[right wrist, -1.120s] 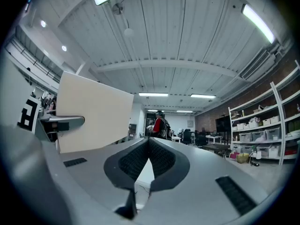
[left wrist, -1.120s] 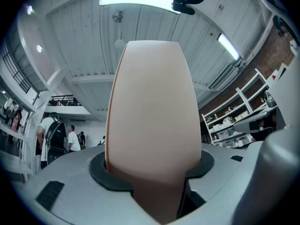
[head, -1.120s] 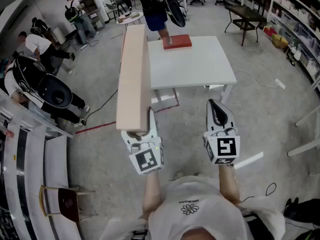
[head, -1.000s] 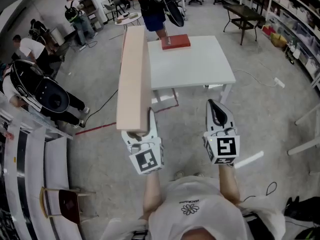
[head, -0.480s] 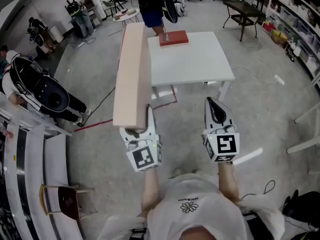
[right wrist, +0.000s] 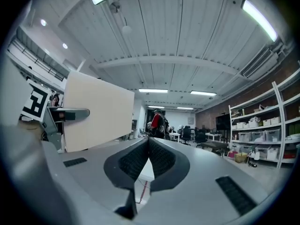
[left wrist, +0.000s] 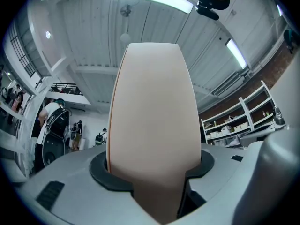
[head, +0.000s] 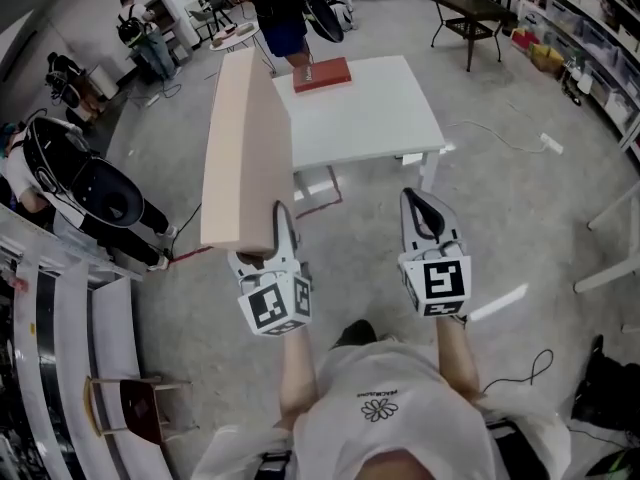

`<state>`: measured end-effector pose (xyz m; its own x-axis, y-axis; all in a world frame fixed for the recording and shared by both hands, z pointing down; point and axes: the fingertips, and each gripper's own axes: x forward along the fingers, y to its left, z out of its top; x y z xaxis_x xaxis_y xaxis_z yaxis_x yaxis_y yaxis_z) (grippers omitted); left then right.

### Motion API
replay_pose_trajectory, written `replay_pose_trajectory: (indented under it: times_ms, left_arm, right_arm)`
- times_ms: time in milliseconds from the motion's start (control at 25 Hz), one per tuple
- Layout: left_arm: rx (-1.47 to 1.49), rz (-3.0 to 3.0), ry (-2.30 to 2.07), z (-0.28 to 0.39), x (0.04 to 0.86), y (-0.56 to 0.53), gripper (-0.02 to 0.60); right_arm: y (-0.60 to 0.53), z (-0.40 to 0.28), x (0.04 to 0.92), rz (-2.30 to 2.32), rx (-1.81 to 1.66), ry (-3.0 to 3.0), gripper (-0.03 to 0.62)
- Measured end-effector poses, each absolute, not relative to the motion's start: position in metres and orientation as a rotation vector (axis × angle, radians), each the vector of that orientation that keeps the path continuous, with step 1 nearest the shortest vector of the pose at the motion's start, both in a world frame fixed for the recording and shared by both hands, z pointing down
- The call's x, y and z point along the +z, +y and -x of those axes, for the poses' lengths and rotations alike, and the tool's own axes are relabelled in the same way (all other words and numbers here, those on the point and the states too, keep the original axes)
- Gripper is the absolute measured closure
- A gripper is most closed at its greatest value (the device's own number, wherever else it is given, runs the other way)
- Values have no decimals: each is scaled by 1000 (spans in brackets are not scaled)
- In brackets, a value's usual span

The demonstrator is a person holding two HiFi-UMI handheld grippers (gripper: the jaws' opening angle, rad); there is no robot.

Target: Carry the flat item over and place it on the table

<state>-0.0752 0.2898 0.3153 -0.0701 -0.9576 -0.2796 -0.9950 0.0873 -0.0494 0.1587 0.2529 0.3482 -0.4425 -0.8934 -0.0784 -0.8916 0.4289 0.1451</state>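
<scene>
You are wearing a white T-shirt [head: 385, 428], short sleeves, with a small flower emblem printed on the chest. A dark shoe [head: 352, 333] is showing beyond the shirt. Left gripper [head: 265, 230] and right gripper [head: 418, 203] are showing pale grey shells, black pads inside the jaws, each carrying a white cube [head: 437, 283] with black square markers.

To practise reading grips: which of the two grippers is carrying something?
The left gripper: its jaws clamp the end of the long beige board. The right gripper has its jaws closed together with nothing between them.
</scene>
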Motion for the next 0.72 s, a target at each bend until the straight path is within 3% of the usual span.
replay_pose_trajectory:
  times_ms: [520, 720]
  left_arm:
    - [359, 1907, 2102, 56, 295, 261, 288]
    - [397, 1883, 2060, 80, 289, 232, 288]
  right_arm:
    - [229, -169, 360, -1494, -437, -2570, 583]
    - [199, -168, 353, -1584, -322, -2719, 583]
